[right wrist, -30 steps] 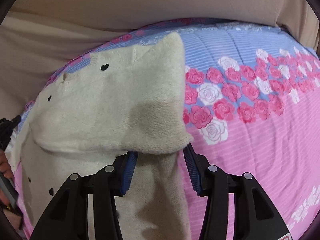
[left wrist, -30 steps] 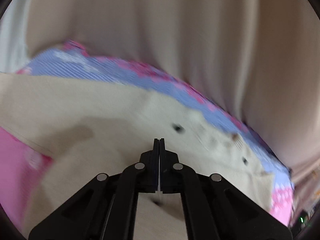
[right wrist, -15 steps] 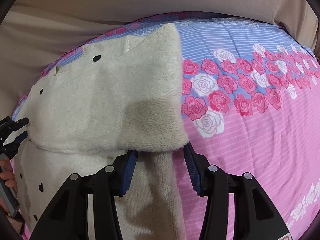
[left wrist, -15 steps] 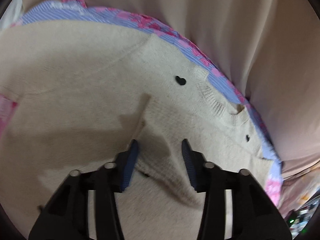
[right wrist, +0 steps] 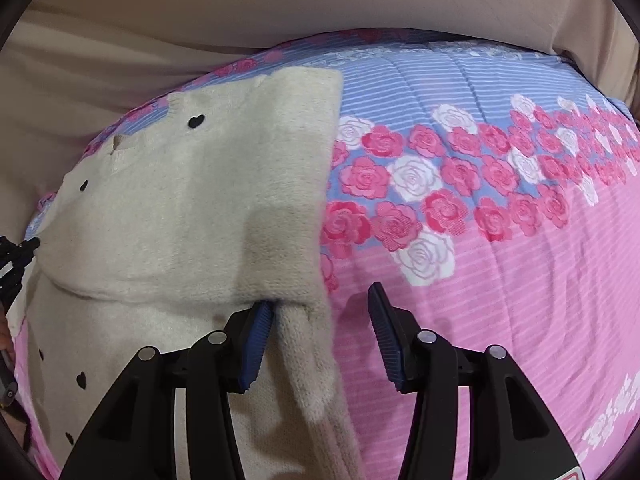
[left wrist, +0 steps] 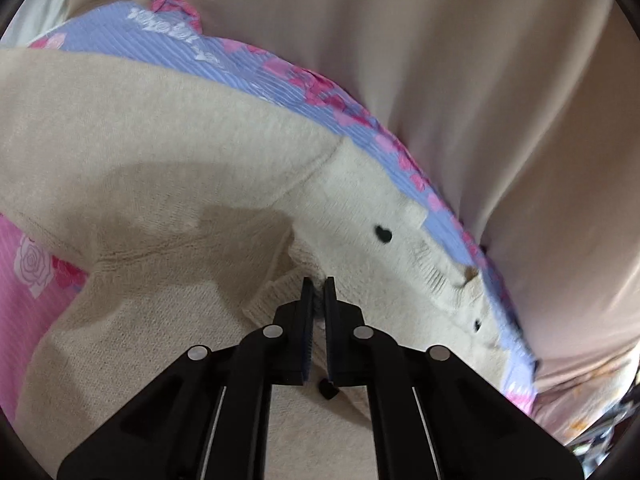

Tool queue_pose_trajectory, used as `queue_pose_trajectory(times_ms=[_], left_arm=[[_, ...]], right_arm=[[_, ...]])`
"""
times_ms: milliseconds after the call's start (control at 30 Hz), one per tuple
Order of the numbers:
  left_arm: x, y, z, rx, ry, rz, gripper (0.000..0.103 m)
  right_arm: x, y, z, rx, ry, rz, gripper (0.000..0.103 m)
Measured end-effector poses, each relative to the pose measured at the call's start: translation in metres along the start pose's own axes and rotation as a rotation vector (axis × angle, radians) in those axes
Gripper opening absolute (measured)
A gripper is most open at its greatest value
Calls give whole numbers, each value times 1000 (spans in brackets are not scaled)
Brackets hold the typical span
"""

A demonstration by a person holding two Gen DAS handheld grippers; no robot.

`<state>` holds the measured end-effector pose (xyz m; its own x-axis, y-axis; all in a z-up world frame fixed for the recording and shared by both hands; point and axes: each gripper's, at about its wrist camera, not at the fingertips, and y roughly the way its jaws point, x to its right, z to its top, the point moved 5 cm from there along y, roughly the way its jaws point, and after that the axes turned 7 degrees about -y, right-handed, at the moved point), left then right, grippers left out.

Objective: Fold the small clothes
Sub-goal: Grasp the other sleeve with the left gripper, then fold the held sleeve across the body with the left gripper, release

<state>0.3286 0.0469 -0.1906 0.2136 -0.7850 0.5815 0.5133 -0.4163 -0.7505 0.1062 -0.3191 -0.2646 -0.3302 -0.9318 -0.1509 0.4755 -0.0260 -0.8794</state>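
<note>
Right wrist view: bed quilt point(right wrist: 500, 280), pink below and blue-striped above with a band of pink and white roses, fills most of the frame; beige drape point(right wrist: 240, 4) behind it. Cream sweater point(right wrist: 168, 216) with small black hearts lies flat on the quilt at the left side, one sleeve folded across its body, the folded edge running level just ahead of my jaws. A sleeve cuff point(right wrist: 308, 356) hangs down between the fingers of my right gripper point(right wrist: 320, 304). Its jaws have just been closing, yet in this frame they stand spread: the left pad sits against the knit, the right pad is well apart from it over bare pink quilt, so no pinch on the cloth. My left gripper's black tip point(right wrist: 18, 252) shows at the far left edge, at the sweater's side.

Left wrist view: same sweater point(left wrist: 160, 168) covers the lower left, quilt point(left wrist: 224, 60) a thin strip beyond it, drape point(left wrist: 460, 80) above. My left gripper point(left wrist: 319, 284) has its jaws pressed nearly together, pinching a ribbed fold of the sweater at the tips. One black heart point(left wrist: 383, 233) lies just beyond
</note>
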Motion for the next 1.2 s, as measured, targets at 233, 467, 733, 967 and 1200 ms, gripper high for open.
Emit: queue_pose_trajectory(times_ms=[233,467,733,967,1200], left_arm=[[-4,10,-1,2,44,65,4],[-9,-2,-6,2,86,88,6],[-7,-10,-12,38,95,168,6],[-29,-27,-4,63,43,169,7],[-149,-101,59,280,-306,204,33]], right_arm=[[21,4,-2,7,61,-22,9],[9,-65,-2,58,-59,-20,20],[-14,-89,102,155,-114,61,4],[5,-2,139,-5,-102,-54,3],[-21,-86,97,93,-155,-39,13]])
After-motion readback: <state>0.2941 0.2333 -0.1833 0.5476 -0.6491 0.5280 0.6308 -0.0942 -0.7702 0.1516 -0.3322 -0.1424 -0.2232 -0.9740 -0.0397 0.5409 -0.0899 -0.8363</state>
